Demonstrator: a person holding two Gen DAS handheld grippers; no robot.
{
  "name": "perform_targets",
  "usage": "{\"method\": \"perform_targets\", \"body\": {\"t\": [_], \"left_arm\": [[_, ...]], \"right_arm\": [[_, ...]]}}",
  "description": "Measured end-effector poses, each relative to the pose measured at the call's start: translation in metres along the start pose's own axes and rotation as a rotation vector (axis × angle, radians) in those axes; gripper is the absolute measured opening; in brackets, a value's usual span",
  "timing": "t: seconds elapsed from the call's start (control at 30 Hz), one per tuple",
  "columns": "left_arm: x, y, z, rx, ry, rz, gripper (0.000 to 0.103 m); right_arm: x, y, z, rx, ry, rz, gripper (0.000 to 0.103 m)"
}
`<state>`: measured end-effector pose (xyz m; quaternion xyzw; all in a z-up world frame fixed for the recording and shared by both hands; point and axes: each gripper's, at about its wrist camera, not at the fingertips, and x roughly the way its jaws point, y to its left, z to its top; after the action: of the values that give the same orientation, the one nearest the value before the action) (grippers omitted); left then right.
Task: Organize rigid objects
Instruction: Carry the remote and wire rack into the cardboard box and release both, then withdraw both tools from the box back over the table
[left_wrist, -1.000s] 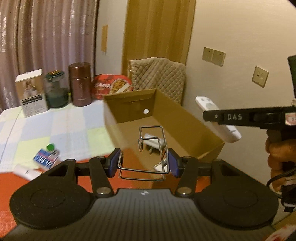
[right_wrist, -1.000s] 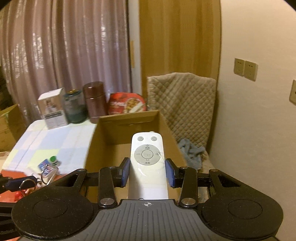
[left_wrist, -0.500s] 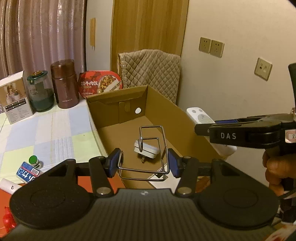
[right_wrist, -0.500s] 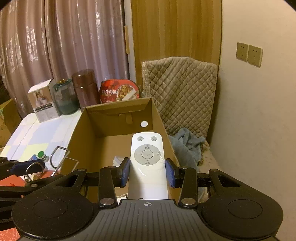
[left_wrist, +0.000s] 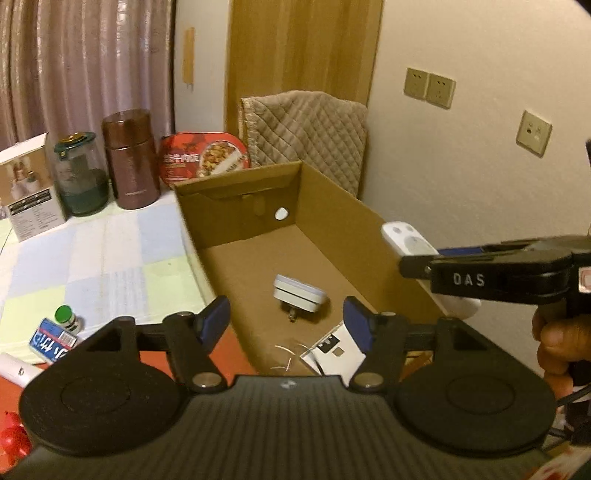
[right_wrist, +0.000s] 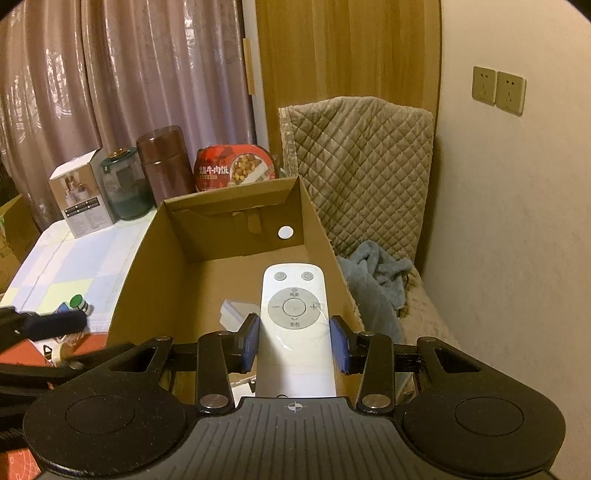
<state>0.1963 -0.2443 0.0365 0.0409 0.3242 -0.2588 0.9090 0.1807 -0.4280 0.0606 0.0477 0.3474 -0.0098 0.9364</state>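
My left gripper (left_wrist: 286, 317) hangs over the near end of the open cardboard box (left_wrist: 369, 236). Its jaws are opening and nothing sits between the blue pads. Just below them a thin wire frame (left_wrist: 286, 360) shows only as blurred streaks, beside a white card (left_wrist: 332, 350). A white plug adapter (left_wrist: 299, 295) lies on the box floor. My right gripper (right_wrist: 295, 332) is shut on a white remote (right_wrist: 293, 306), held above the box's right side. The left wrist view shows the remote (left_wrist: 402, 236) poking past the right gripper (left_wrist: 421, 264) over the right wall.
A white carton (left_wrist: 29, 192), glass jar (left_wrist: 79, 177), brown flask (left_wrist: 129, 158) and red food tub (left_wrist: 203, 158) stand behind the box. A green-capped bottle (left_wrist: 66, 317), blue pack (left_wrist: 51, 339) and white tube (left_wrist: 14, 369) lie to its left. A quilted chair (right_wrist: 362, 155) with a blue towel (right_wrist: 376, 273) stands to its right.
The left jaws have spread and the wire frame they gripped has dropped out of them into the box. Both grippers came closer over the box; the remote stays gripped.
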Motion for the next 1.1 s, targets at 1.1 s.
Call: {"method": "perform_targets", "body": {"t": [1.1], "left_arm": [[-0.116, 0.092, -0.07, -0.209, -0.035, 0.209, 0.065]], "right_arm": [[-0.07, 0.063, -0.009, 0.054, -0.137, 0.152, 0.073]]}}
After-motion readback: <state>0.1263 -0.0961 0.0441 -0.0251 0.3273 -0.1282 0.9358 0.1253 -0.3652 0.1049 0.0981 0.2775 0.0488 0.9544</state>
